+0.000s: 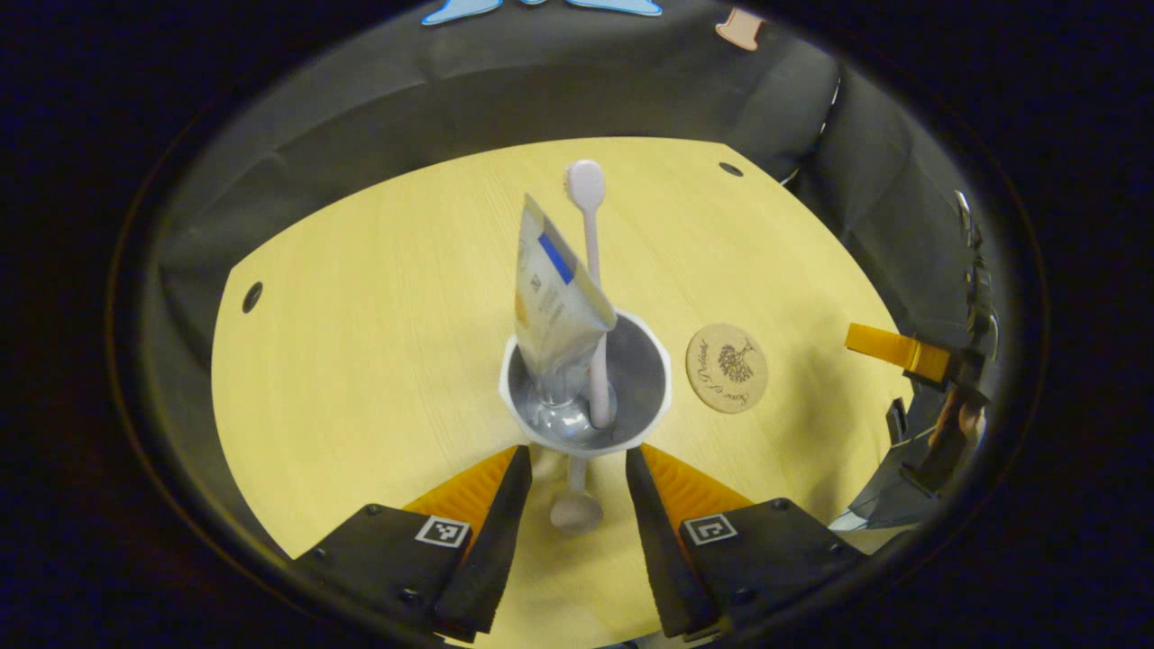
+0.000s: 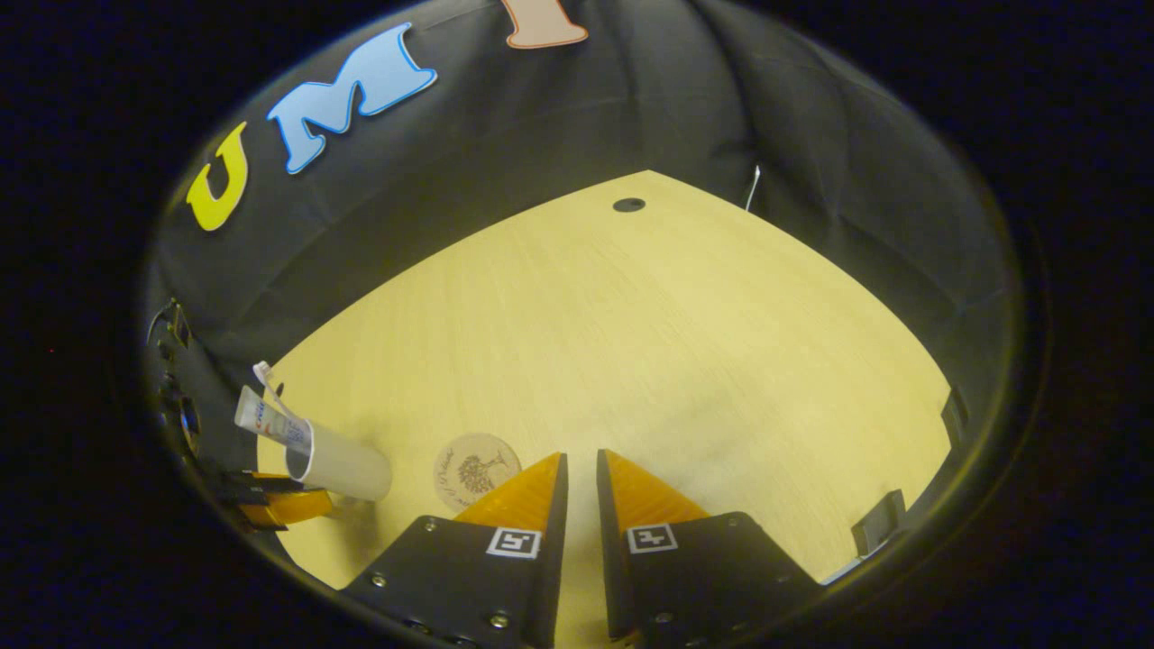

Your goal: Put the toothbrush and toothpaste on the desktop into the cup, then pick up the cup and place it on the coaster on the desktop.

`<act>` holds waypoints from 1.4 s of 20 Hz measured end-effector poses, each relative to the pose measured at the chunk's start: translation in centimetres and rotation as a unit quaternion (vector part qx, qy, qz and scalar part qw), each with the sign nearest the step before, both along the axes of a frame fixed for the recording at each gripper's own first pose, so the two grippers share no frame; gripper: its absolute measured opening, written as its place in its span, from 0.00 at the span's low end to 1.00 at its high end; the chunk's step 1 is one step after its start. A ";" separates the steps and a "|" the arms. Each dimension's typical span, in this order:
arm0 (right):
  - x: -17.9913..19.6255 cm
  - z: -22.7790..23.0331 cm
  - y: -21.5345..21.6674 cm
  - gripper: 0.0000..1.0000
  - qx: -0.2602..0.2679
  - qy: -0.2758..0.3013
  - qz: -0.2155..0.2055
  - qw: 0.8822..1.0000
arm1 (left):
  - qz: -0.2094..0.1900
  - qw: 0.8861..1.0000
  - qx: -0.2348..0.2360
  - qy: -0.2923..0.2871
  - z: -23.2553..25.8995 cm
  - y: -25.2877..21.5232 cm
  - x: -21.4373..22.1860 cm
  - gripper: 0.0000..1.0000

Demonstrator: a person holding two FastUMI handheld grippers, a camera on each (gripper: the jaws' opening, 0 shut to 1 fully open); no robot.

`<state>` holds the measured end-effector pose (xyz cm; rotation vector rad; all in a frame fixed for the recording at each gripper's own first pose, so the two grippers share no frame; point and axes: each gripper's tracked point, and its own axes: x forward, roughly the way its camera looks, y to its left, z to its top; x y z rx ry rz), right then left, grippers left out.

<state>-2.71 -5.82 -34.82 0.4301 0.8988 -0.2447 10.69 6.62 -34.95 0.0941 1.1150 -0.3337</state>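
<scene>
left gripper view: cup (image 1: 585,388) stands upright on the table (image 1: 361,361), toothpaste (image 1: 552,311) and toothbrush (image 1: 590,270) both upright inside it, the tube leaning left, the brush just right of it with its head up. left gripper (image 1: 577,469) has its jaws wide open, one finger each side of the cup's near wall; contact with the cup can't be told, nothing clearly gripped. coaster (image 1: 727,368) lies flat on the table just right of the cup, apart from it, nothing on it. the other gripper shows at the far right edge. right gripper view: right gripper (image 2: 581,469) hangs over bare table (image 2: 676,342), jaws nearly closed with a thin gap, holding nothing. coaster (image 2: 476,470) sits just left of its left finger, cup (image 2: 338,461) further left with toothpaste (image 2: 270,424) and toothbrush (image 2: 269,383) sticking out, left gripper's fingers (image 2: 288,505) at the cup's side.
</scene>
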 end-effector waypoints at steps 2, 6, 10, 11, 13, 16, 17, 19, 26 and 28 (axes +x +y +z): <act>-0.4 -0.4 -0.6 0.21 0.001 0.005 -0.005 1.000 | 0.001 1.000 0.001 0.011 -1.0 -0.5 0.4 0.72; -1.2 -1.0 -1.3 0.21 0.006 0.016 -0.014 1.000 | 0.006 1.000 -0.001 0.028 -2.3 -0.7 0.6 0.70; -1.7 -2.1 -1.4 0.21 0.011 0.023 -0.019 0.999 | 0.012 1.000 0.004 0.020 -2.8 -0.6 0.7 0.35; -1.9 -2.0 -1.5 0.21 0.012 0.024 -0.019 0.999 | 0.009 1.000 0.009 0.014 -2.7 -0.7 0.9 0.35; -1.8 -2.1 -1.7 0.21 0.013 0.023 -0.018 0.999 | 0.005 1.000 0.016 0.003 -2.9 -0.8 0.9 0.33; -1.8 -2.1 -1.2 0.21 0.013 0.021 -0.014 1.000 | 0.006 1.000 0.016 0.001 -2.8 -1.4 0.6 0.31; -1.9 -2.1 -1.3 0.21 0.013 0.021 -0.013 1.000 | 0.007 1.000 0.012 0.001 -2.7 -1.6 0.5 0.33; -1.9 -2.1 -1.3 0.21 0.013 0.022 -0.011 1.000 | 0.007 1.000 0.010 0.001 -2.6 -2.3 0.3 0.33; -2.4 -2.2 -1.9 0.21 0.016 0.021 -0.012 1.000 | -0.031 0.999 0.010 -0.019 -0.2 -6.0 0.1 0.33; -2.5 -2.2 -2.2 0.21 0.018 0.021 -0.013 1.000 | -0.044 0.999 0.009 -0.022 0.2 -7.8 -0.1 0.33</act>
